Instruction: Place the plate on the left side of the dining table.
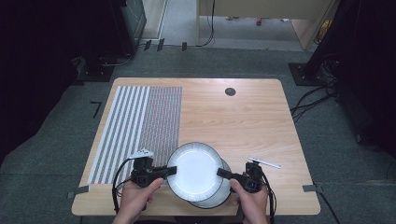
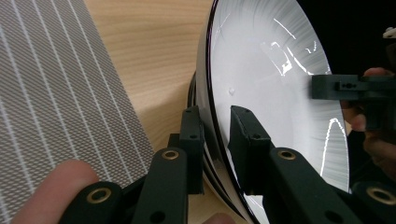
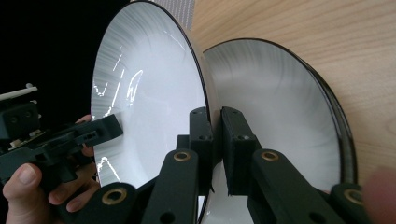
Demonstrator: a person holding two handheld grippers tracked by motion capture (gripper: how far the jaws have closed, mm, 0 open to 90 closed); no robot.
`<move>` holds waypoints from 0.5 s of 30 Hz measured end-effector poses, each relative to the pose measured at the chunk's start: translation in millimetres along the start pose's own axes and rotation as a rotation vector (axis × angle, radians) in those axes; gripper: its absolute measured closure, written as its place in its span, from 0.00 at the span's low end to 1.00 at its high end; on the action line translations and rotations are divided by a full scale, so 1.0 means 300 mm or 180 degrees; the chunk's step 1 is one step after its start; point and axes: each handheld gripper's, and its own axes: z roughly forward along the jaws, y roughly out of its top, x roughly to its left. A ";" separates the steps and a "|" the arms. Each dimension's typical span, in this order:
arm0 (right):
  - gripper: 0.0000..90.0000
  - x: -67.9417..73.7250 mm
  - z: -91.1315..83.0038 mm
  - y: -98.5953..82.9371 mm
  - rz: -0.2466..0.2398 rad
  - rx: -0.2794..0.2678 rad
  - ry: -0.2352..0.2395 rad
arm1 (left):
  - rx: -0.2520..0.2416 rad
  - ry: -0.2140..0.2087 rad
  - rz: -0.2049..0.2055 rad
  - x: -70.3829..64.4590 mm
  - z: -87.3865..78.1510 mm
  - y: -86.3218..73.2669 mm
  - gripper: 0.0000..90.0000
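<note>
**Two grippers hold the top plate by opposite edges**

In the high view both hands come in from the bottom edge, forearms angled slightly inward. The left gripper (image 1: pixel 172 170) points right and the right gripper (image 1: pixel 222 173) points left, facing each other across the top plate (image 1: pixel 194 168).

Each has its jaws narrowed onto that plate's rim: the left gripper (image 2: pixel 215 122) with one jaw under and one over the edge, the right gripper (image 3: pixel 215 122) pinching the opposite edge.

The top plate sits near the table's (image 1: pixel 243 116) front edge, above and offset from a lower plate (image 3: pixel 280 112). A striped mat (image 1: pixel 140 126) lies to the left, just beside the plates.
</note>
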 end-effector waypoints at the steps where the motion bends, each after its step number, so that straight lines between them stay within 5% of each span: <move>1: 0.94 0.005 0.002 0.002 -0.0009 0.0001 -0.0004 | -0.0019 0.0016 0.0006 -0.001 -0.007 0.004 0.84; 15: 0.94 0.130 0.057 0.083 -0.0197 0.0057 0.0065 | -0.0226 0.0103 -0.0009 0.033 -0.112 0.071 0.84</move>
